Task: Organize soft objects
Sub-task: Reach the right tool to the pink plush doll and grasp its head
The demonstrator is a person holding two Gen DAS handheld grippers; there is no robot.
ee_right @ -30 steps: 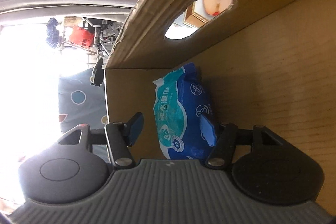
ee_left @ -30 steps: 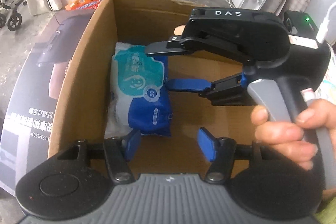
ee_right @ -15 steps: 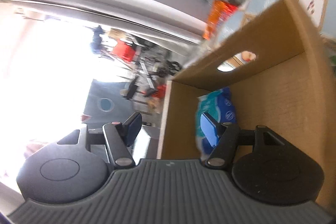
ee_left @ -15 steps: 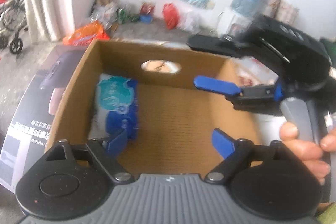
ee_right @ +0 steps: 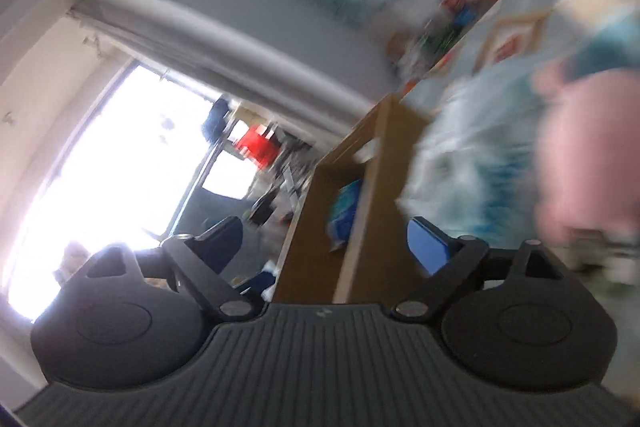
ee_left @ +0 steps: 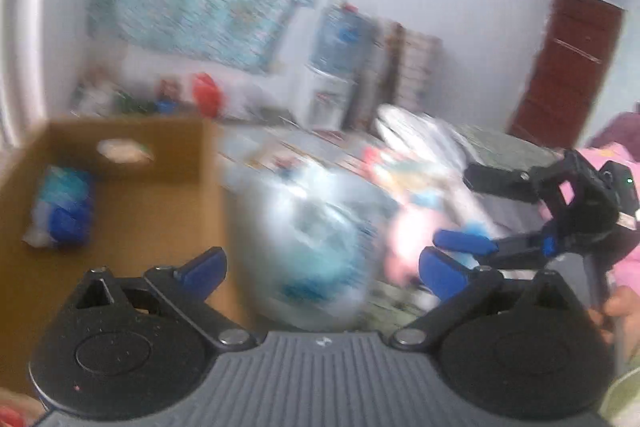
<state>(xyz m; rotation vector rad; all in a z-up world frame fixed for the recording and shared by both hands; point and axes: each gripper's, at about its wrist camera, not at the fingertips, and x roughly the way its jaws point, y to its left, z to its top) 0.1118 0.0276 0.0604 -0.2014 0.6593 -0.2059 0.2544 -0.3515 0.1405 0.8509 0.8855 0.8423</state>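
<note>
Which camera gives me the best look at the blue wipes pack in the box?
Left wrist: the wipes pack lies in plain view on the box floor. Right wrist shows only a blurred sliver behind a wall.

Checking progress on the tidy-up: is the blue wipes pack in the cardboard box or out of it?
In. The blue wipes pack lies on the floor of the cardboard box, against its left wall, with neither tool touching it.

no readable text, labels or numbers, both views motion-blurred
</note>
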